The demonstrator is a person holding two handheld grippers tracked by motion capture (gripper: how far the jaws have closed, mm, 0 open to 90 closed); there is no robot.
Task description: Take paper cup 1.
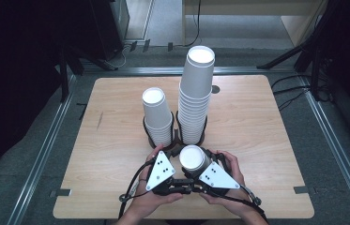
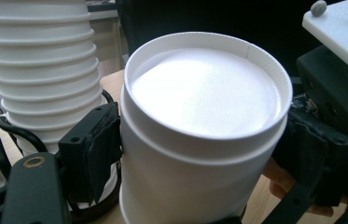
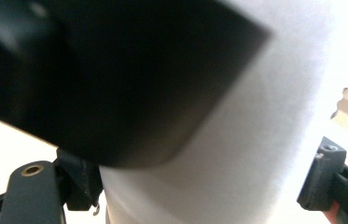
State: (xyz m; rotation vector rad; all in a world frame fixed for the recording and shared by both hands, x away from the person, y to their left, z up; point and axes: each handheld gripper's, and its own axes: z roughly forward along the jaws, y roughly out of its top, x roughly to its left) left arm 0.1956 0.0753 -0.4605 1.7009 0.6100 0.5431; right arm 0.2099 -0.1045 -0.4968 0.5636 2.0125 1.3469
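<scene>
**Two grippers meet on one inverted paper cup**

High view: a wooden bench [image 1: 116, 140] carries two stacks of upturned white paper cups in black ring holders, a short stack [image 1: 157, 117] at left and a tall stack [image 1: 195, 93] at right. Just in front of them, near the bench's front edge, a single white cup [image 1: 192, 158] sits bottom-up between the left gripper [image 1: 175, 161] and the right gripper [image 1: 204, 164]. Both hands hold the grippers close together, grey plates angled inward.

Left gripper view: the cup [image 2: 199, 140] stands between the jaws, its recessed base facing up. The left pad [image 2: 94, 149] lies against the cup wall; the opposite jaw presses the far side. The left gripper clamps the cup. The tall stack [image 2: 41, 70] rises just behind.

Right gripper view: blurred and very close. The cup's white wall [image 3: 237, 154] spans the space between the jaws, and the right gripper is closed on it. A dark shape covers the upper left; what it is cannot be told.
</scene>
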